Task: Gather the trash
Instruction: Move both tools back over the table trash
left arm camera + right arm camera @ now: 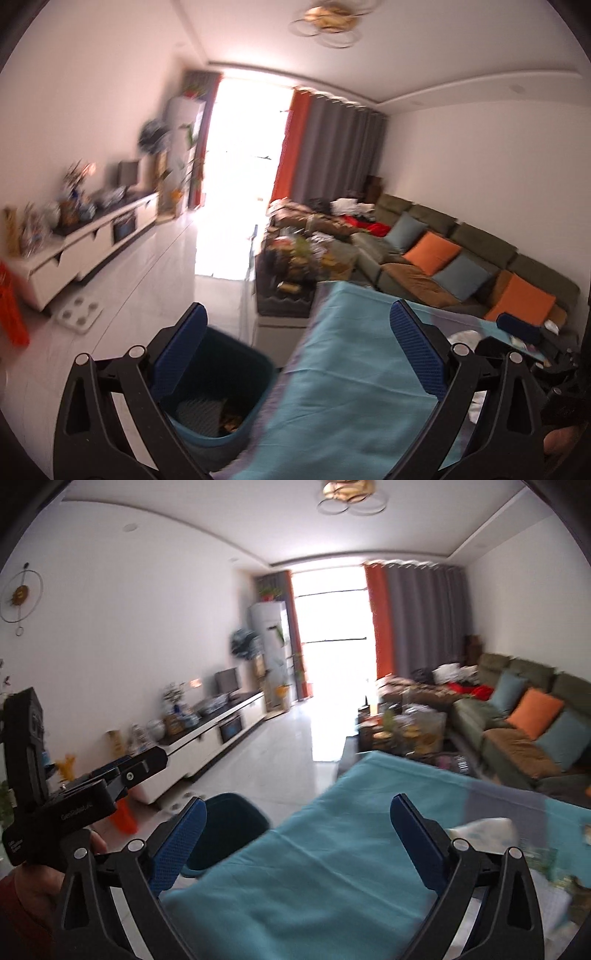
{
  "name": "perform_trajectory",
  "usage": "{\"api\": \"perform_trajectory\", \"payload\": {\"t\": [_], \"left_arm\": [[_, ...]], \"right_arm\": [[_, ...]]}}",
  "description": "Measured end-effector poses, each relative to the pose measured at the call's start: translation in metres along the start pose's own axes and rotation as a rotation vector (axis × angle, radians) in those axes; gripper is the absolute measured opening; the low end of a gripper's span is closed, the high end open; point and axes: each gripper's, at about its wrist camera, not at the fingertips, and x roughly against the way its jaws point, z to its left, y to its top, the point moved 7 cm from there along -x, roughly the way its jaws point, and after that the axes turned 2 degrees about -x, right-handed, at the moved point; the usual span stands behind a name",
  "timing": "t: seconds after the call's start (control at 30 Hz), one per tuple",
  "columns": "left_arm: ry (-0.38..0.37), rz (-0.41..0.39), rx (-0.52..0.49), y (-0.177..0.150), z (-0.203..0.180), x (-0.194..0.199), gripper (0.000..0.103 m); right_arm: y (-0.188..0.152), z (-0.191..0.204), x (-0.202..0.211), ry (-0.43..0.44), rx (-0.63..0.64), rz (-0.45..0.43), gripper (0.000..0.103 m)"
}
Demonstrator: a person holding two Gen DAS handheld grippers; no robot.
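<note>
We see the dark teal bin [218,384] low and left of our left claw [299,350], just beside the table's edge, its mouth open; something lies at its bottom, a grey ribbed patch and brownish scraps, too blurred to name. In the right wrist view the bin [232,830] sits just beyond the left finger of our right claw [299,834]. Both claws stand wide apart with nothing between the pads, only the teal tablecloth [347,376] below them.

We judge the task partly done: the bin seems to hold some trash already. More seems left: to the right of the right claw, white crumpled material [487,830] and mixed litter [554,871] rest on the cloth. Farther ahead lie a cluttered coffee table [295,266] and the green sofa [461,258].
</note>
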Motion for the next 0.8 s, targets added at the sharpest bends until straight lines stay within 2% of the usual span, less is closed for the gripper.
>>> {"api": "perform_trajectory", "payload": {"t": [0.17,0.27,0.5,0.8], "left_arm": [[-0.088,-0.05,-0.114,0.004,-0.061,0.013,0.098],[-0.145,-0.059,-0.144,-0.002,-0.091,0.021,0.098],[-0.289,-0.007,-0.161,-0.025,-0.15,0.027,0.098],[-0.42,0.037,-0.217,-0.052,-0.19,0.03,0.098]], "right_arm": [[-0.008,-0.022,0.041,-0.109,-0.003,-0.051,0.096],[-0.016,-0.037,0.062,-0.188,-0.017,-0.065,0.096],[-0.043,-0.073,0.108,-0.341,-0.064,-0.089,0.096],[-0.072,-0.107,0.144,-0.471,-0.134,-0.084,0.096]]}}
